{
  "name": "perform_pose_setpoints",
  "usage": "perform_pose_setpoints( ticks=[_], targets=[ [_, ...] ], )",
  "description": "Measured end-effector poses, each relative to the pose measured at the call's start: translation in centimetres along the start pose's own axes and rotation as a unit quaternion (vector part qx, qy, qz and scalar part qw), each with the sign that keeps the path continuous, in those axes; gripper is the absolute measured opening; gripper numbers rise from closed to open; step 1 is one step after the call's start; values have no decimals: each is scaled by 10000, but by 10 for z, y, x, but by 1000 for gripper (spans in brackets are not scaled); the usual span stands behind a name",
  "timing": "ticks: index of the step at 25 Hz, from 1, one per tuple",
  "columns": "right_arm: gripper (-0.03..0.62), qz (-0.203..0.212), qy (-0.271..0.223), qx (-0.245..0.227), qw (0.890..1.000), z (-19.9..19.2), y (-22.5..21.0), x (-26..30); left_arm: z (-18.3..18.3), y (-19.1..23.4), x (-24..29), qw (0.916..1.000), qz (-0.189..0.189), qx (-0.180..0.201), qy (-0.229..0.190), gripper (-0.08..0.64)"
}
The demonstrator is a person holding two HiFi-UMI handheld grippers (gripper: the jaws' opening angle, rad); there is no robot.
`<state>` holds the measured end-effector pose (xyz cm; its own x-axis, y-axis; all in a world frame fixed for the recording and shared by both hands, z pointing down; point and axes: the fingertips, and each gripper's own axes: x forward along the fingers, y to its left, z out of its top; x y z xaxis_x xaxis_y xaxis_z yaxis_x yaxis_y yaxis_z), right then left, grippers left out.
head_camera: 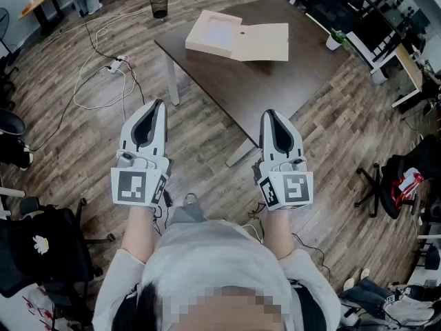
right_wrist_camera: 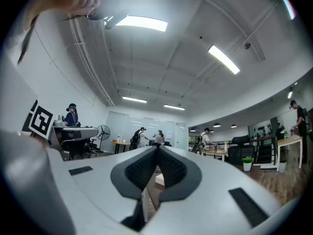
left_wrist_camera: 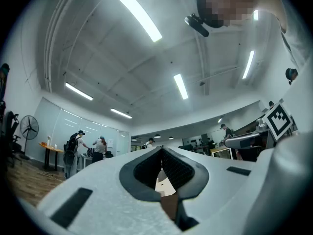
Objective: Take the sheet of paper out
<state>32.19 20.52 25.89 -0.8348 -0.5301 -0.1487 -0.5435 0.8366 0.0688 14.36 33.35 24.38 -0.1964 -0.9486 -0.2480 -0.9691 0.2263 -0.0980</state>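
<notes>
A flat pale cardboard box (head_camera: 238, 38) lies open on the dark table (head_camera: 275, 81), its lid folded out to the right. A whitish sheet (head_camera: 219, 32) shows inside the left half. Both grippers hang over the floor, well short of the table and pointing toward it. My left gripper (head_camera: 160, 104) is shut with nothing in it, and in the left gripper view its tips (left_wrist_camera: 161, 150) meet. My right gripper (head_camera: 269, 114) is shut and empty too, its pads (right_wrist_camera: 158, 147) together. A sliver of the pale box (left_wrist_camera: 164, 185) shows through the gap below the left tips.
Cables and a power strip (head_camera: 114, 66) trail over the wood floor left of the table. A waste bin (head_camera: 159, 5) stands at the back. Dark chairs (head_camera: 41, 250) are at my left, an office chair (head_camera: 406, 178) at my right, and a small potted plant (head_camera: 335, 40) beyond the table.
</notes>
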Motion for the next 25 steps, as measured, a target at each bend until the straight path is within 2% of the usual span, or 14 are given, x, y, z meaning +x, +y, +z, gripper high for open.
perform_pose_setpoints(
  ticks=[13, 20, 25],
  targets=[
    [18, -26, -22, -50, 10000, 0, 9, 18, -2, 17, 9, 9999, -112, 24, -9, 9],
    [18, -211, -94, 164, 9996, -8, 12, 44, -10, 45, 20, 9999, -46, 87, -20, 9],
    [18, -315, -163, 122, 9993, -9, 20, 58, -13, 62, 26, 9999, -124, 88, -55, 9]
  ],
)
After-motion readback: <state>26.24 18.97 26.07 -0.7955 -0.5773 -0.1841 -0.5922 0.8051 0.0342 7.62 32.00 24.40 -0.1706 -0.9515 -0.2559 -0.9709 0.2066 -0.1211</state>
